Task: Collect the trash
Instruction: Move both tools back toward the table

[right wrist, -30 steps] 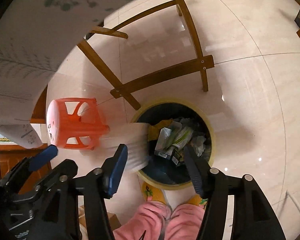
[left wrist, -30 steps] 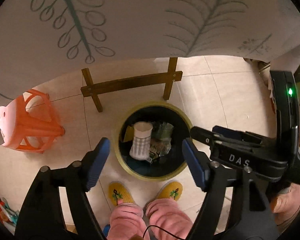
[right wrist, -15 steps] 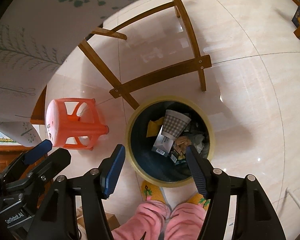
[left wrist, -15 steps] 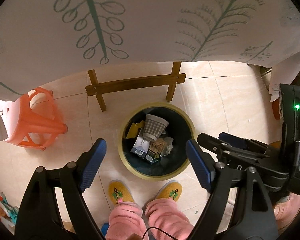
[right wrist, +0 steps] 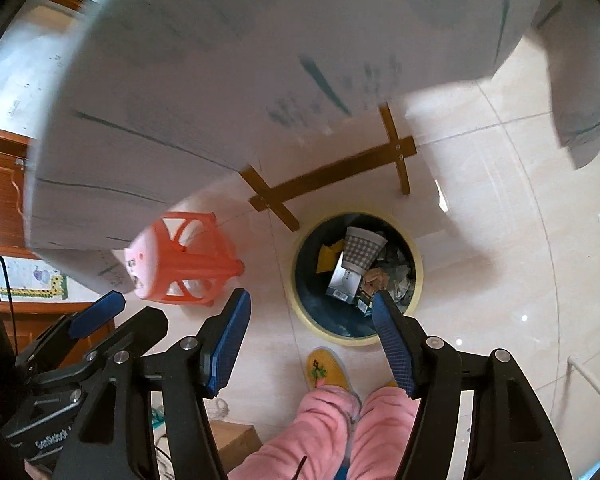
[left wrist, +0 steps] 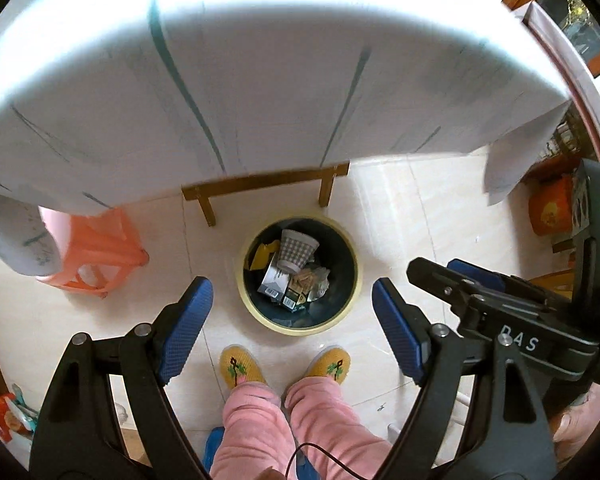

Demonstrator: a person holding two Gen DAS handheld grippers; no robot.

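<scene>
Both views look down (blurred) at bin (left wrist: 299, 276) (right wrist: 358, 276).

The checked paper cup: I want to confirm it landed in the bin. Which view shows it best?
Left wrist view: the cup lies unobstructed on the trash inside the bin. The right wrist view shows it too, off-centre, with a finger overlapping the bin.

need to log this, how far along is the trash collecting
Done: the checkered paper cup lies in the round bin on top of cartons and wrappers. In hand: nothing; the left gripper and right gripper are both open and empty above the bin. Left: unclear. The tablecloth hides the tabletop, so any remaining trash cannot be seen.
</scene>
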